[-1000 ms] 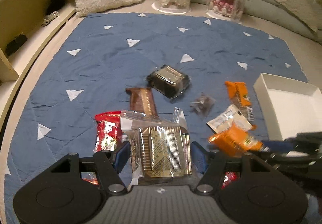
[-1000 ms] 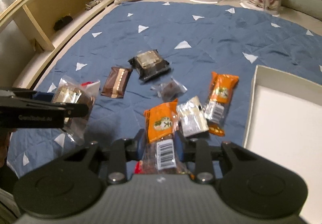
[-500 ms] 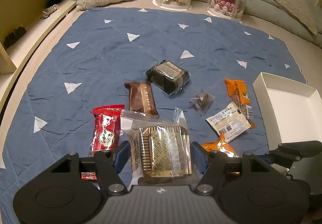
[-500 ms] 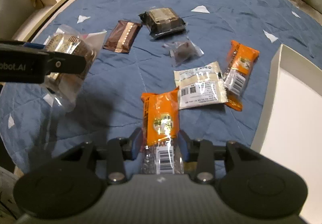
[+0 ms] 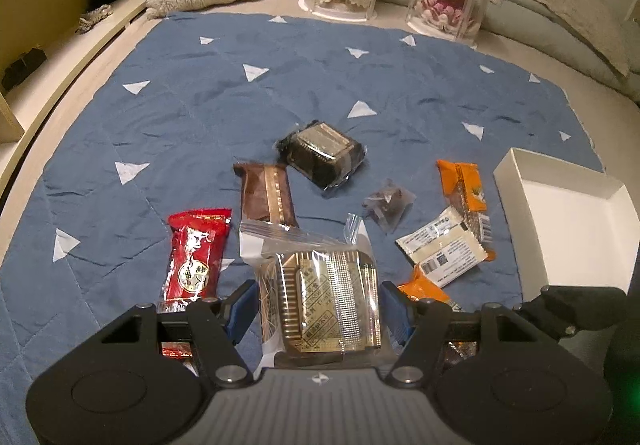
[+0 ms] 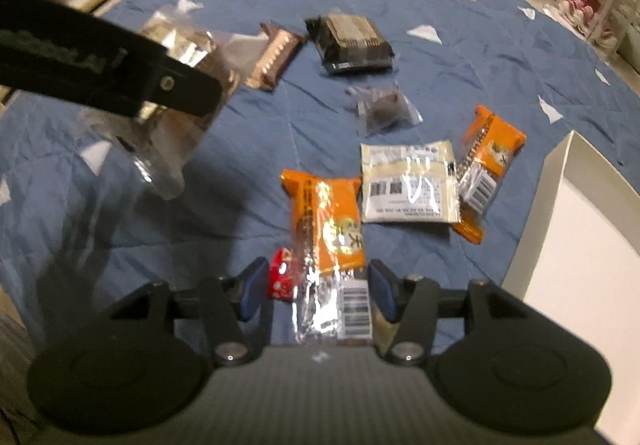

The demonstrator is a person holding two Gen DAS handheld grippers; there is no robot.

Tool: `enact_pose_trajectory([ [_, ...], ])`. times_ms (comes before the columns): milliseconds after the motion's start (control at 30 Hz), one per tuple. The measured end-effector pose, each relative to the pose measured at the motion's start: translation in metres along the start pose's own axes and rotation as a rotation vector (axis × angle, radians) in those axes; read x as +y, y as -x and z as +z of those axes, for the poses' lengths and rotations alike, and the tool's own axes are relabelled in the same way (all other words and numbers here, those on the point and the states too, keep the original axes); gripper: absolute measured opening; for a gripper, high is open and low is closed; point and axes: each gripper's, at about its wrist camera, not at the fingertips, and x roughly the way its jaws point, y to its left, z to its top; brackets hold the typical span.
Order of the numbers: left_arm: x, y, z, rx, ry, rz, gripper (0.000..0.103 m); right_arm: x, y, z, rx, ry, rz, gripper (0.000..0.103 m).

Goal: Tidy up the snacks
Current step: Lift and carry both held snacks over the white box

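Since a second ago the right gripper [image 6: 316, 287] has come down toward the near edge of the blue quilted mat with white triangles [image 5: 192, 109], and the orange foil snack packet with a barcode end [image 6: 328, 241] it carried aloft now appears to lie on the mat. Its jaws are opening; the packet is between the blue pads, which stand clear of it on both sides. The left gripper [image 5: 318, 305] has kept its place, about half open and clamped on the clear-wrapped gold-patterned pastry in its plastic tray [image 5: 324, 301], lifted above the mat.

The step in hand looks like setting the orange packet down beside the white flat sachet with printed codes [image 6: 408, 181] and the second orange packet [image 6: 488, 157], near the mat's right edge. The open white cardboard box [image 6: 580, 237], empty as far as it shows, sits at that edge.

Next, I judge, the right gripper must draw back without dragging the foil, while the left gripper carries the pastry to its place, likely the box or a group on the mat. The slippery wrapper calls for a level, gentle release.
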Motion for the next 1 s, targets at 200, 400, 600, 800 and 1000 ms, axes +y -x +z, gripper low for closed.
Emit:
enact_pose_trajectory([
  [200,0.002,-0.001,0.001,-0.004,0.009,-0.007,0.066,-0.012,-0.004,0.005,0.012,-0.046,0.026,0.042],
  [400,0.002,0.011,0.008,-0.045,0.045,-0.032,0.066,-0.028,0.031,0.01,-0.122,-0.114,0.017,0.04],
  [600,-0.017,0.023,0.013,-0.077,0.037,-0.074,0.066,-0.062,0.069,-0.003,-0.225,-0.214,-0.008,0.04],
  [800,-0.052,0.027,0.018,-0.1,0.013,-0.135,0.066,-0.101,0.098,-0.029,-0.28,-0.323,-0.054,0.04],
  [1000,-0.1,0.023,0.021,-0.095,-0.017,-0.213,0.066,-0.128,0.117,-0.059,-0.301,-0.408,-0.105,0.04],
])
